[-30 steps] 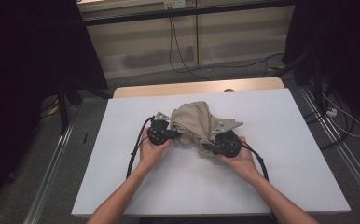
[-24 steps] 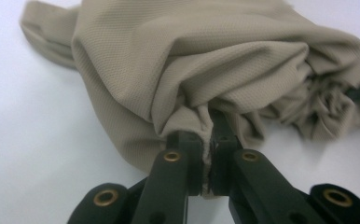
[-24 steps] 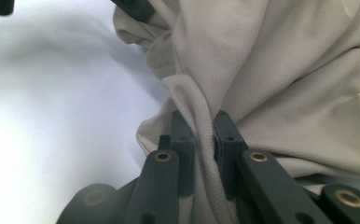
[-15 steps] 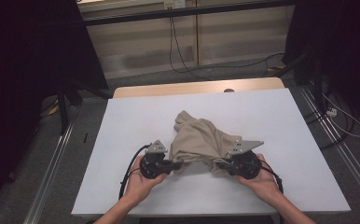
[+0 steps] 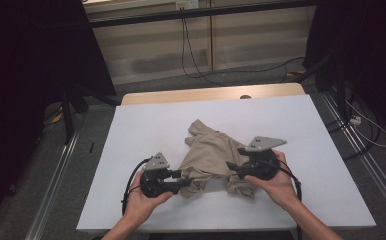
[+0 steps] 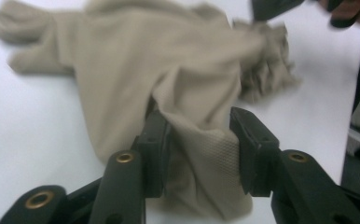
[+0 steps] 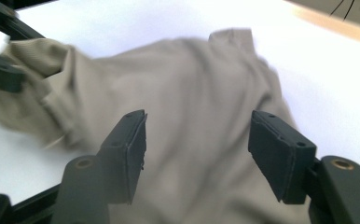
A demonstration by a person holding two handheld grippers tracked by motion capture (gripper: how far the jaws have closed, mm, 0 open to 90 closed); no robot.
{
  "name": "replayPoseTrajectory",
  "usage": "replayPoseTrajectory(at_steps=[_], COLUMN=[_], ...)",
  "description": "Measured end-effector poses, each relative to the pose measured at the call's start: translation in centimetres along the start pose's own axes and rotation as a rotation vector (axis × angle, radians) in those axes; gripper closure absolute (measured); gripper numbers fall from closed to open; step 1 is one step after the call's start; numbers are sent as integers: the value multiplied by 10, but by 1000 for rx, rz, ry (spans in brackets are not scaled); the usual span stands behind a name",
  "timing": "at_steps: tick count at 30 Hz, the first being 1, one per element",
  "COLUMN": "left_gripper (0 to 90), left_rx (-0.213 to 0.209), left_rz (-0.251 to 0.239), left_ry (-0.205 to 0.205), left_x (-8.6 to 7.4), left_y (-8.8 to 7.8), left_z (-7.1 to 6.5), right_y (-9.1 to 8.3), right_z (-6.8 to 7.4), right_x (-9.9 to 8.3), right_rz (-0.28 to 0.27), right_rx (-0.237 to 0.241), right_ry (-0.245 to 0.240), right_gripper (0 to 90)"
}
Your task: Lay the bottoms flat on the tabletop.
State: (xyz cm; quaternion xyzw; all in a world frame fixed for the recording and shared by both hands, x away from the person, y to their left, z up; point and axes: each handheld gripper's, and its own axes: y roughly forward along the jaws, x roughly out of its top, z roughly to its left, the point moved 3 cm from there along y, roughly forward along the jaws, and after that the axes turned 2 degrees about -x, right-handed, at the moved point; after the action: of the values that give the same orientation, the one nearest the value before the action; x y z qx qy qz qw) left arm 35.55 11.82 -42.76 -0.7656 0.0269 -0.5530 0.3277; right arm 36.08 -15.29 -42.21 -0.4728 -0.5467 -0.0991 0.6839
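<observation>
Centrally, a beige garment (image 5: pixel 212 156) lies crumpled on the white table (image 5: pixel 146 125), slightly toward the near edge, with one narrow part, perhaps a sleeve, reaching out toward 11 o'clock. At the garment's 8 o'clock edge sits the left gripper (image 5: pixel 187 179); in the left gripper view its jaws have just been opening, and a fold of the cloth (image 6: pixel 187 116) stands between the parted pads (image 6: pixel 157 140), which bracket it loosely rather than pinch it. At the garment's 4 o'clock edge sits the right gripper (image 5: pixel 232 168); in the right gripper view its jaws have likewise just been opening and stand wide apart, hovering over the fabric (image 7: pixel 201 116) with nothing between the pads (image 7: pixel 131 149). Each tool is carried by a hand entering from 6 o'clock, and a black cable (image 5: pixel 131 177) loops from the left one. Judged from this arrangement, the garment has been drawn toward the person and is being let go, but it remains bunched and wrinkled. Spreading it flat, squaring its edges and any folding appear still to be done.
</observation>
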Motion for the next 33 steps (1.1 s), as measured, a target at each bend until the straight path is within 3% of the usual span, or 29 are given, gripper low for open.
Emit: replayPoseTrajectory(at_steps=[3, 6, 7, 9, 10, 11, 12, 13, 14, 15, 16, 18, 22, 23, 26, 28, 29, 30, 31, 32, 33], left_gripper=[492, 458, 442, 430, 416, 411, 406, 396, 388, 371, 333, 313, 295, 285, 286, 321, 321, 390, 522, 643, 747], left_rx=[25, 57, 63, 89, 110, 139, 162, 155, 150, 148, 143, 153, 112, 103, 73, 54, 50, 17, -18, -18, 0], left_rz=[-28, -37, -34, -16, -12, -13, 0, 5, 16, 17, 17, 31, 35, 48, 116, 121, 121, 129, 138, 143, 144], left_ry=[2, -14, -19, -31, -34, -26, -13, -34, -71, -83, -91, -63, -64, -44, 11, 15, -4, -13, -9, -2, -10], left_x=[12, 20, 20, 19, 18, 17, 16, 15, 15, 16, 18, 24, 33, 33, 26, 21, 21, 21, 20, 18, 15], left_y=[-1, 4, 8, 19, 25, 32, 39, 47, 55, 60, 65, 75, 90, 94, 110, 117, 117, 116, 113, 110, 107], left_z=[8, 19, 23, 31, 36, 41, 46, 51, 56, 59, 62, 67, 67, 65, 56, 52, 51, 50, 48, 46, 43], right_y=[30, 61, 78, 85, 88, 87, 84, 80, 75, 71, 64, 60, 46, 38, 31, 23, 23, 21, 20, 18, 16], right_z=[-1, 3, 5, 6, 6, 6, 7, 10, 14, 19, 23, 24, 29, 30, 30, 28, 28, 28, 28, 28, 28], right_x=[6, 3, -5, -11, -15, -16, -16, -16, -16, -18, -23, -26, -32, -37, -42, -48, -48, -49, -50, -50, -49], right_rz=[46, 102, 158, 188, 177, 167, 163, 166, 171, 173, 166, 159, 179, 188, 195, 187, 187, 182, 179, 177, 174], right_rx=[29, 4, -9, 2, 30, 60, 83, 99, 93, 69, 63, 74, 115, 148, 170, 179, 179, 179, 175, 174, 161], right_ry=[14, -34, -28, -18, 29, 55, 48, 29, 0, -45, -59, -55, -76, -89, -84, -60, -60, -43, -34, -32, -32], right_gripper=[298, 253, 213, 223, 275, 367, 489, 624, 692, 727, 751, 758, 765, 765, 765, 732, 732, 709, 673, 616, 479])
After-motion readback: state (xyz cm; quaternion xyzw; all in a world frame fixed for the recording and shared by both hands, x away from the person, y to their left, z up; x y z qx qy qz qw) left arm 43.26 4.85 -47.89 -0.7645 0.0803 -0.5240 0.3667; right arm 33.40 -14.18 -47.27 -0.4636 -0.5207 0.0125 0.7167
